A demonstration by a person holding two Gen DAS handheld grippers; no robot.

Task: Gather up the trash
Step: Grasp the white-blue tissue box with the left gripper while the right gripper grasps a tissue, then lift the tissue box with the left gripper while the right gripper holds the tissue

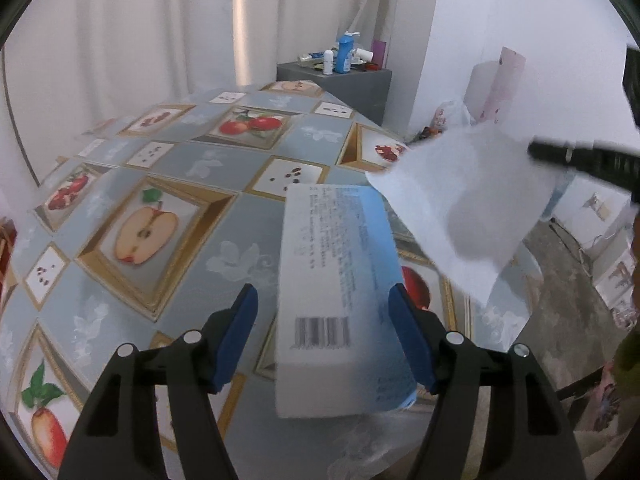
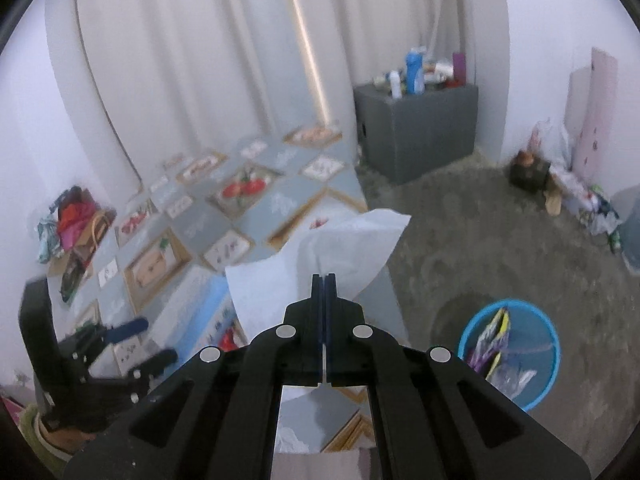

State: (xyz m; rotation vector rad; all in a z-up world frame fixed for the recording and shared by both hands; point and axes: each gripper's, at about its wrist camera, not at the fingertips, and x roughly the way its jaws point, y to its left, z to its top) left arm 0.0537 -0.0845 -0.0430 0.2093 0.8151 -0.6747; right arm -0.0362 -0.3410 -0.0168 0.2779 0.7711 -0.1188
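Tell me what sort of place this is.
Probably a room in a home, not a lab: a table under a fruit-print oilcloth, white curtains behind it, a grey cabinet crowded with toiletry bottles, and a blue waste bin on the rough floor.
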